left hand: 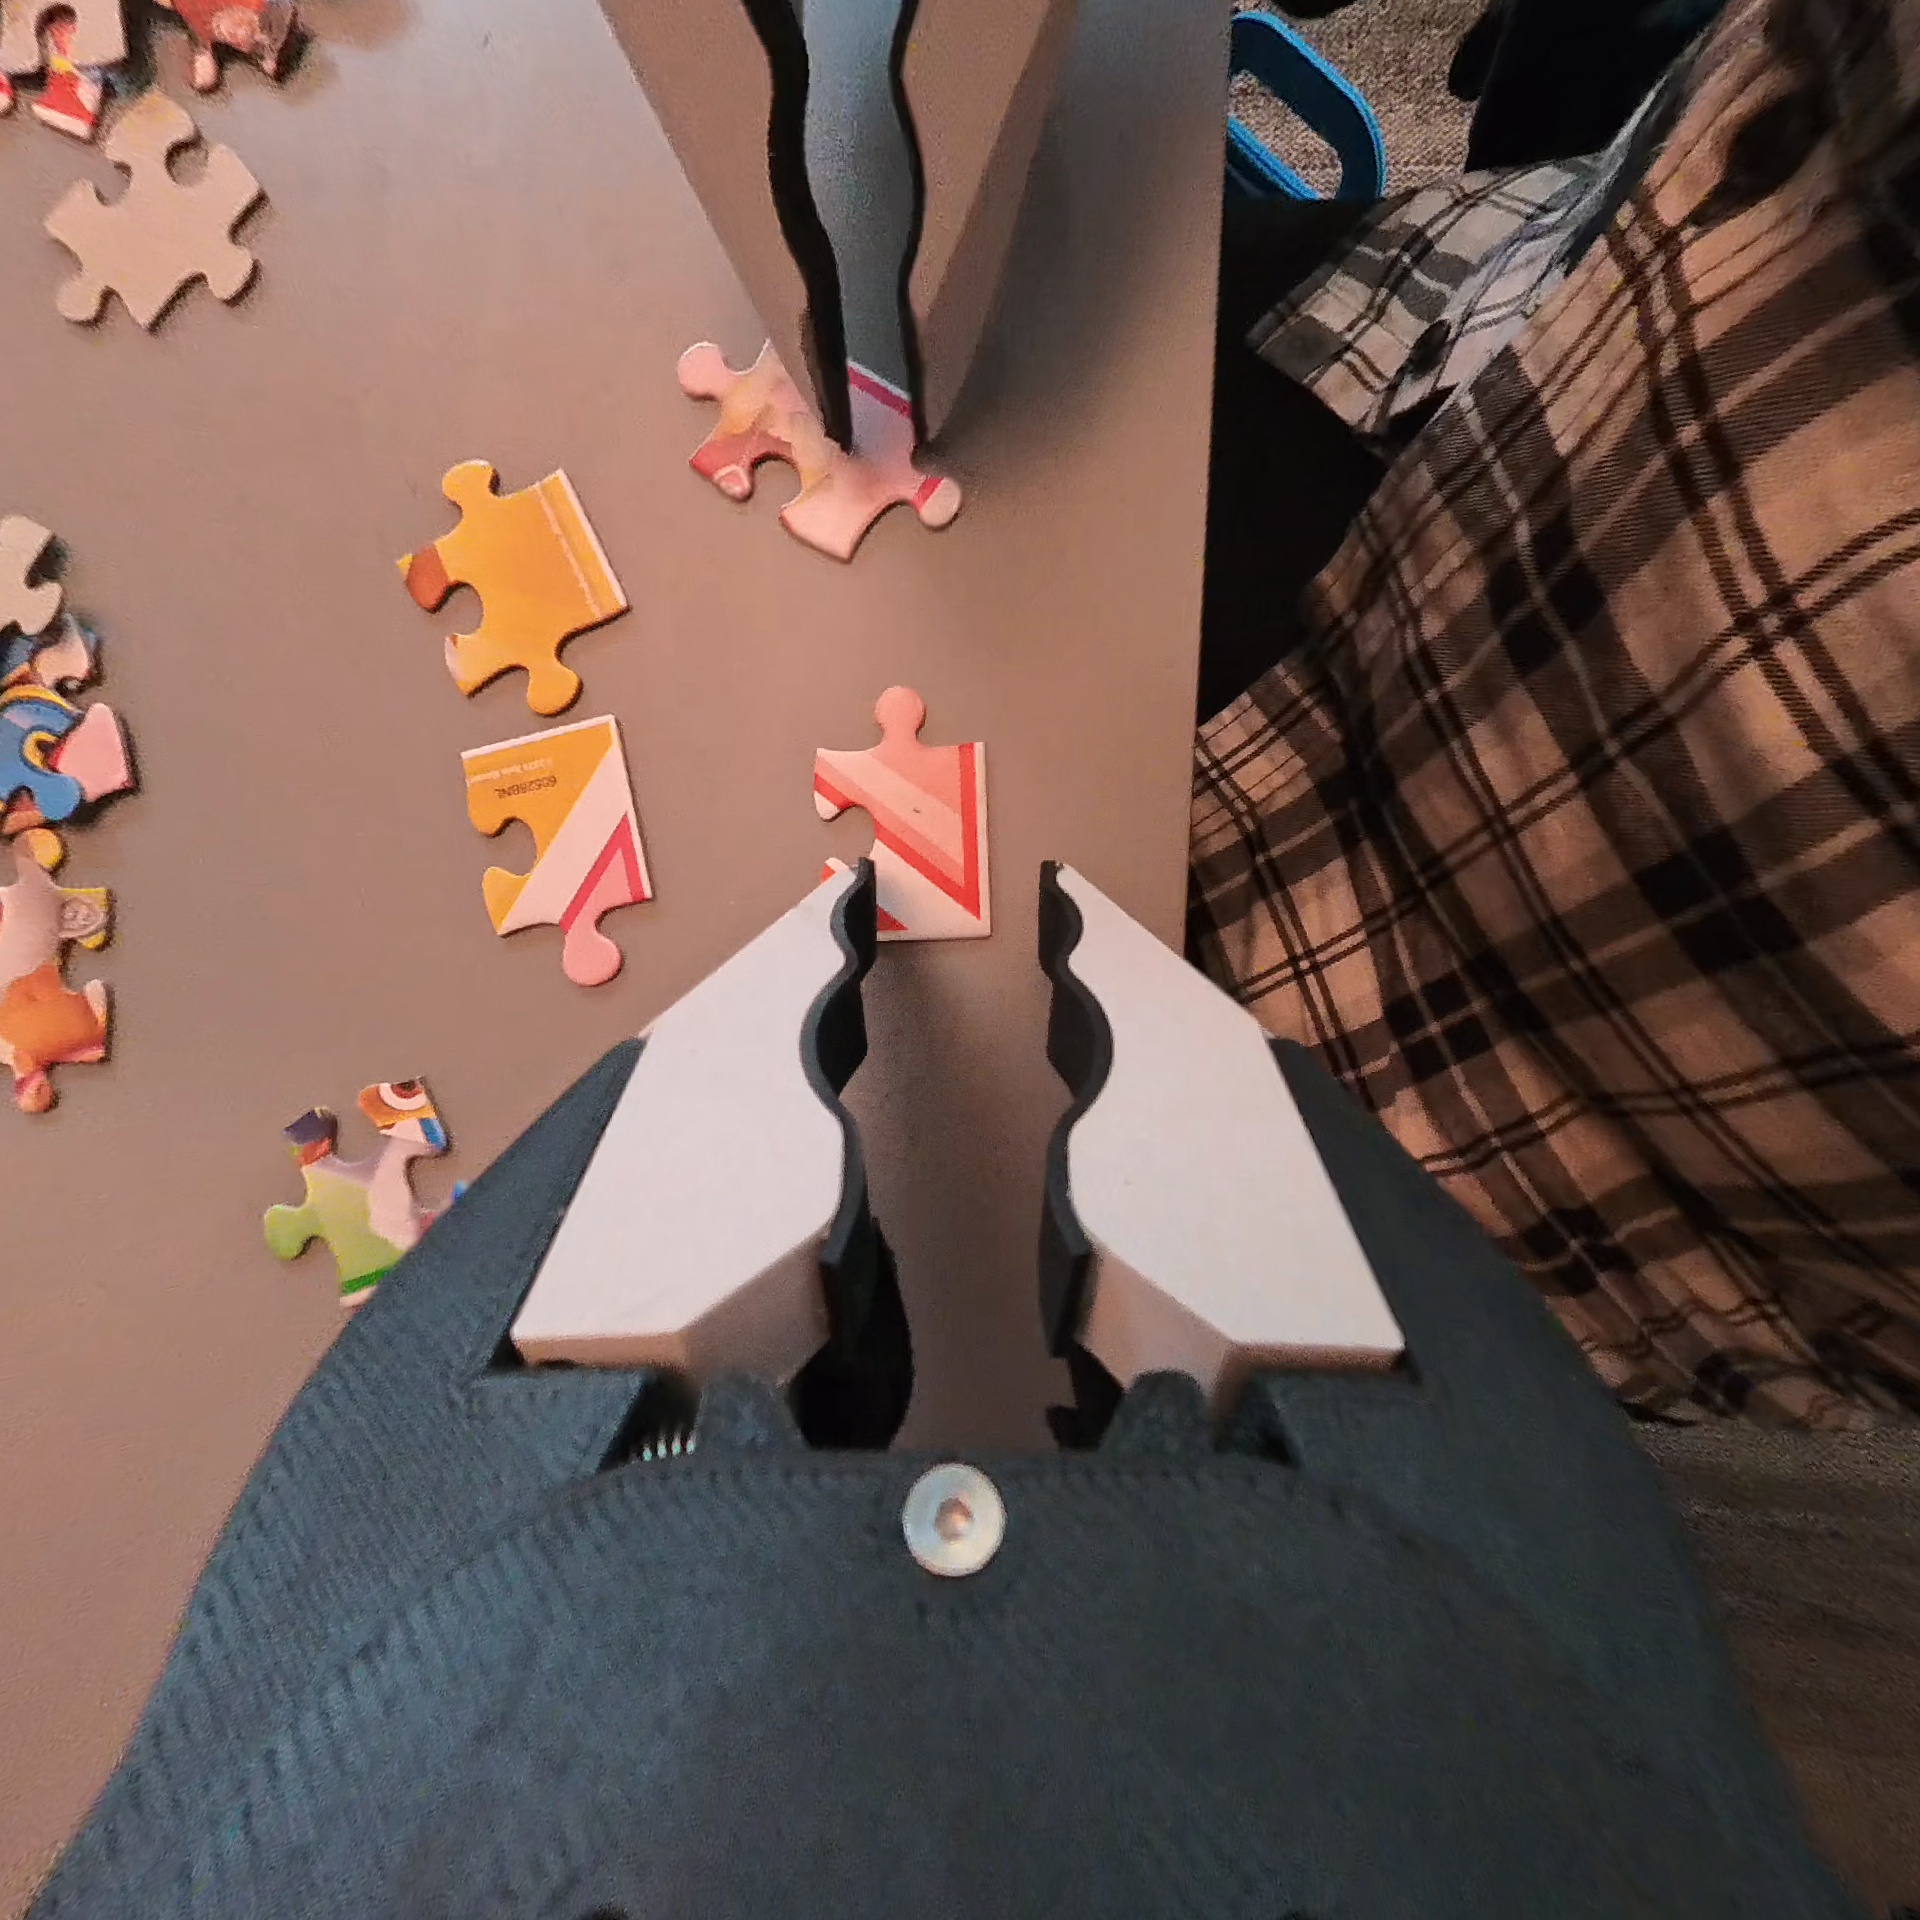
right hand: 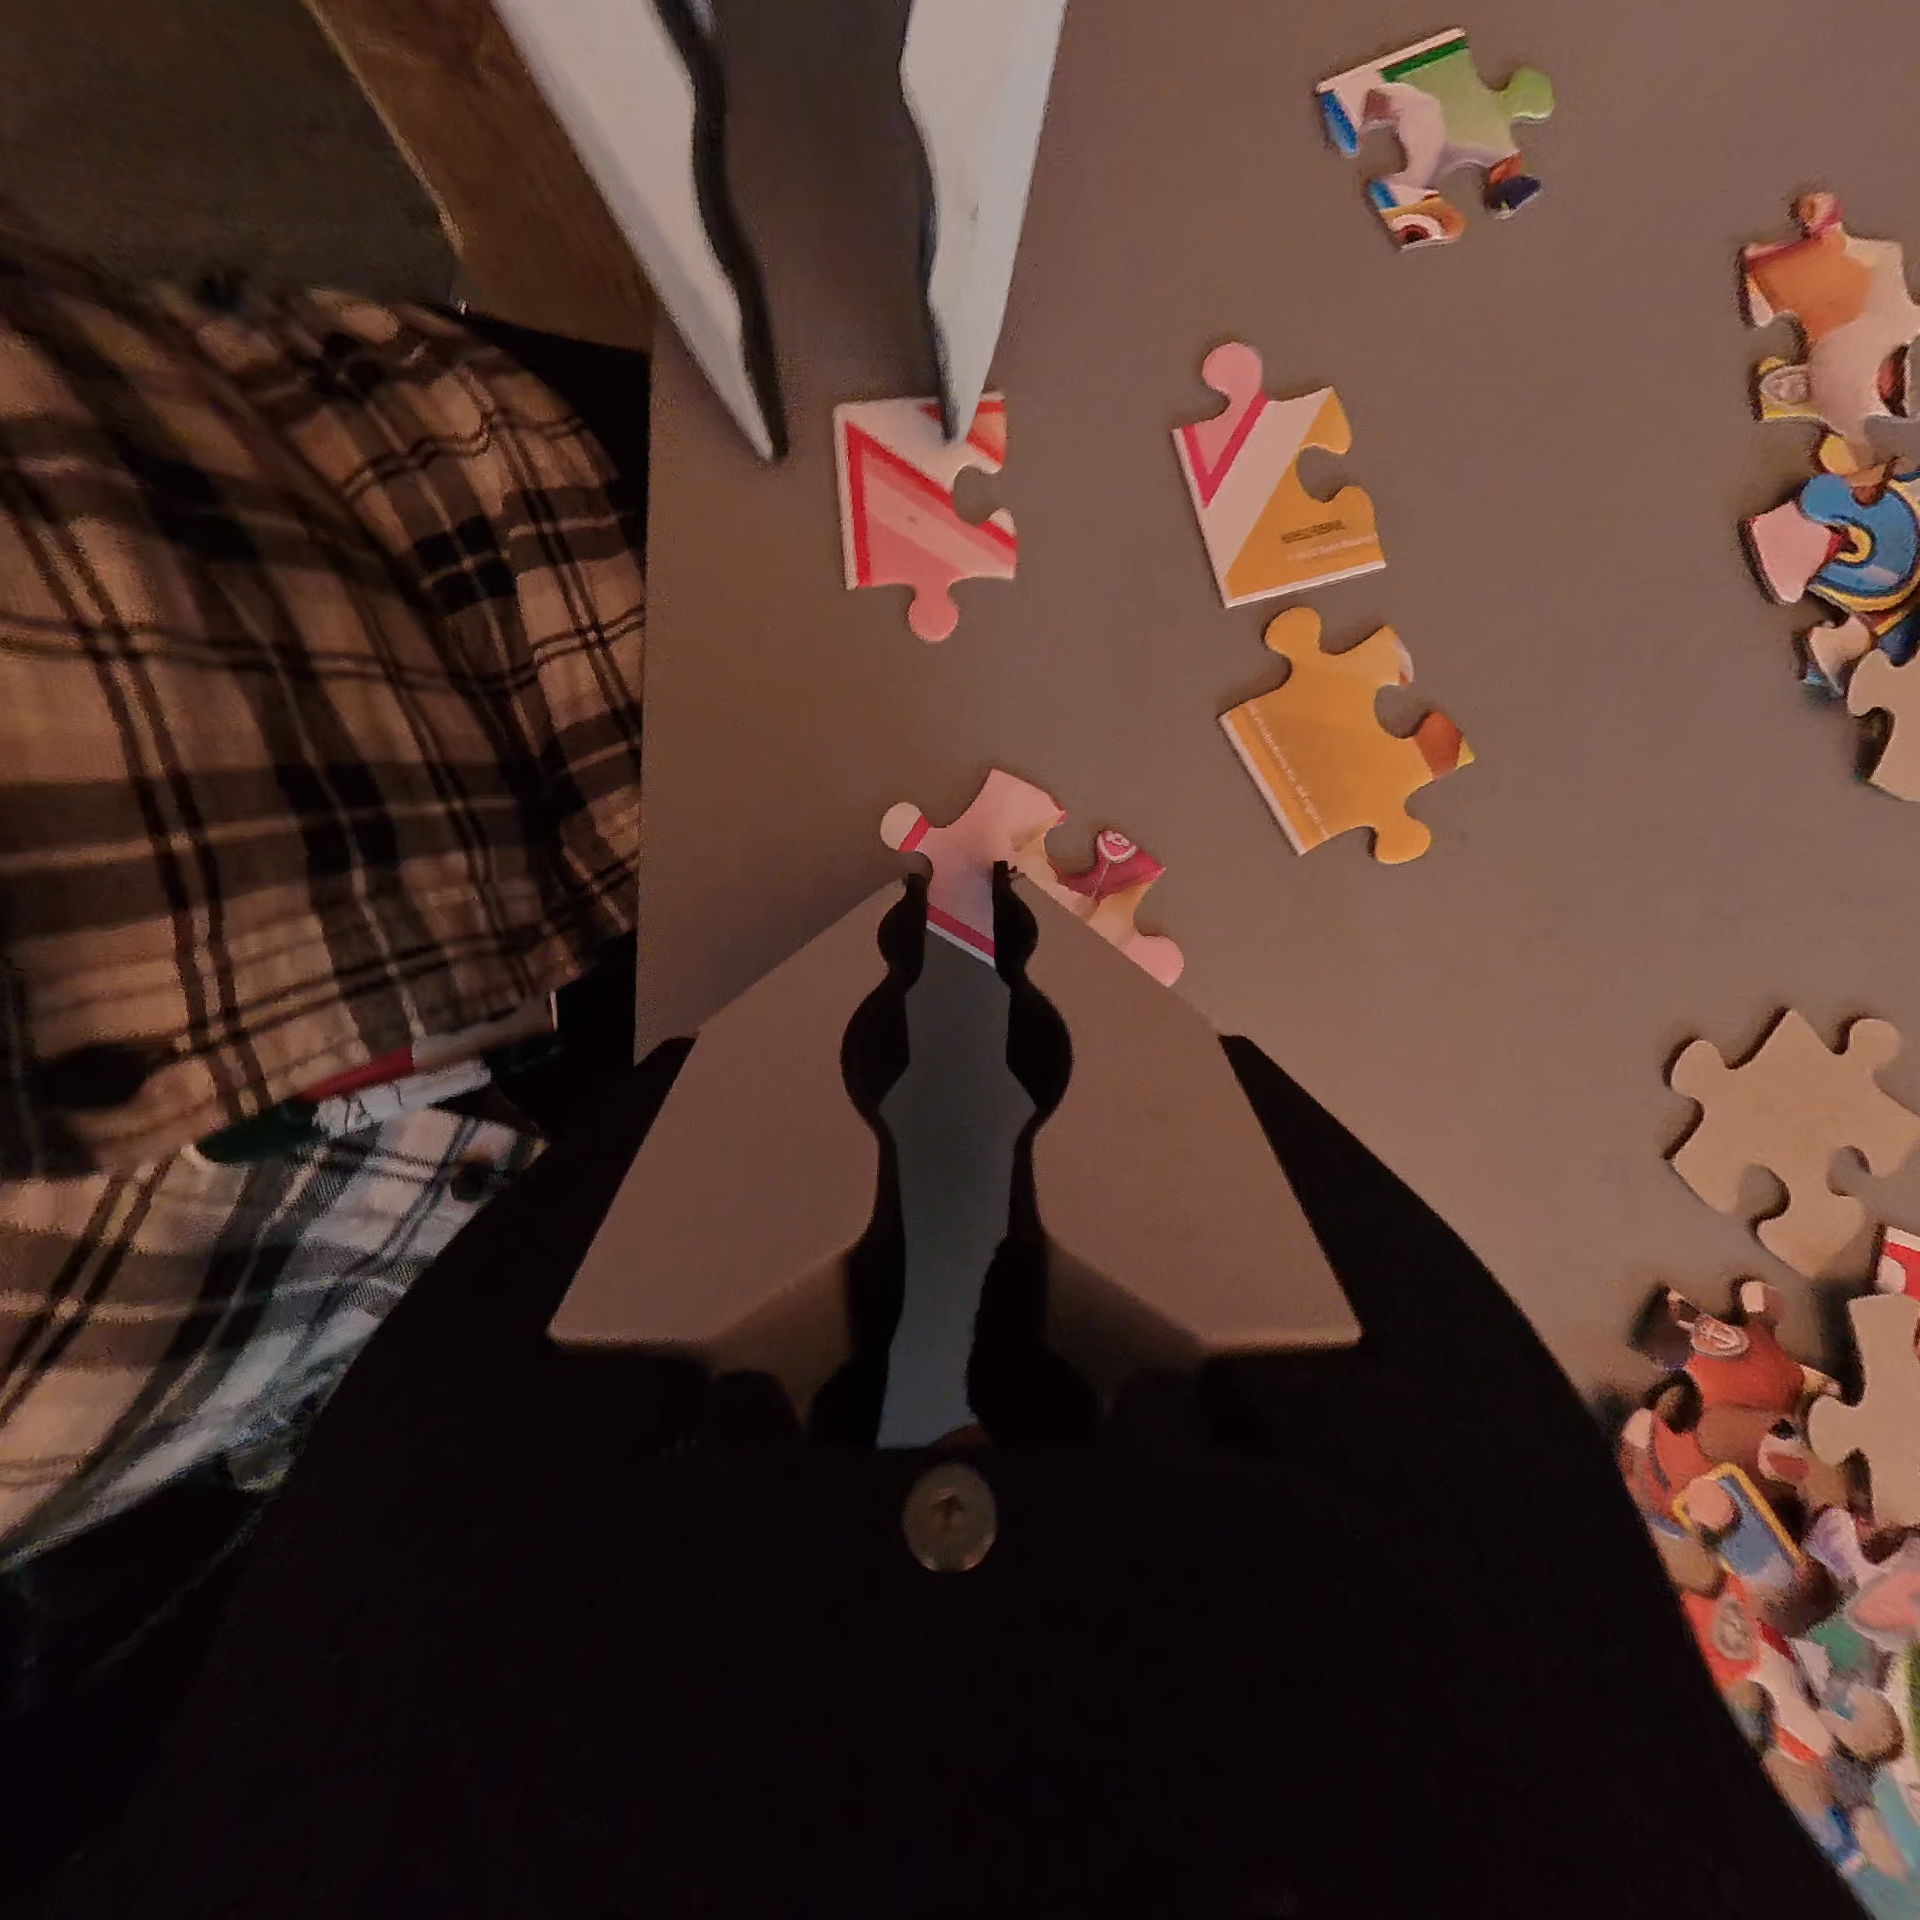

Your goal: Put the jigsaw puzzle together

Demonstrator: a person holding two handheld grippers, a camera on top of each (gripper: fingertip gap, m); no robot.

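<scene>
The pink edge piece lies flat on the grey table, close to the table's edge on the person's side. The right gripper is down on it, fingers narrowed to a slim gap with the tips planted on the piece's border stripe; whether they pinch it or merely press it I cannot tell. Farther along the same table edge sits the pink-striped corner piece, with the left gripper over its near end, fingers apart and one fingertip overlapping the piece.

Inward from these lie a yellow-and-pink corner piece and a yellow edge piece, close together but not joined. Beyond them the remaining pieces are scattered, one of them a face-down piece, grey side up.

I judge the border is being started: the two pink pieces look meant to mate. The next move calls for turning and sliding the edge piece toward the corner piece until knob and socket line up, with the left gripper steadying the corner.
</scene>
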